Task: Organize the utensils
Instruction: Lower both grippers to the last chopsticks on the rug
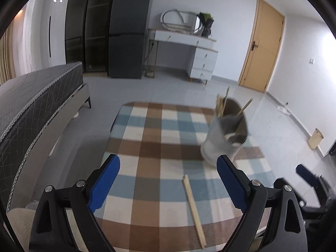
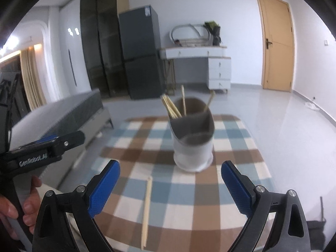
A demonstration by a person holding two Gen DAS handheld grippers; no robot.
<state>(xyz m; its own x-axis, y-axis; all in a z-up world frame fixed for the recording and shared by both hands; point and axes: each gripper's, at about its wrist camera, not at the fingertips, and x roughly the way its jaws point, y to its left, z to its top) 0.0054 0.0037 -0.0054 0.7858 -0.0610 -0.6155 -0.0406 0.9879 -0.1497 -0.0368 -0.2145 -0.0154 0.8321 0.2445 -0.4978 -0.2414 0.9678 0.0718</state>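
A grey and white utensil holder (image 1: 225, 135) (image 2: 192, 141) stands on the checked tablecloth (image 1: 159, 147) (image 2: 147, 147), with several wooden chopsticks (image 2: 171, 107) upright in its back compartment. One loose wooden chopstick (image 1: 194, 206) (image 2: 147, 208) lies flat on the cloth near the front edge. My left gripper (image 1: 168, 168) hovers open above the cloth, the loose chopstick just inside its right finger. My right gripper (image 2: 170, 173) is open too, aimed at the holder, with nothing between its blue pads (image 2: 105, 189). In the right wrist view the left gripper (image 2: 63, 141) shows at the left, held by a hand (image 2: 29, 201).
A grey bed (image 1: 37, 105) runs along the table's left side. Behind the table are tiled floor, a dark fridge (image 1: 129, 31), a white dresser (image 1: 189, 44) and a wooden door (image 1: 262, 46). The right gripper's dark fingers (image 1: 308, 176) show at the left view's right edge.
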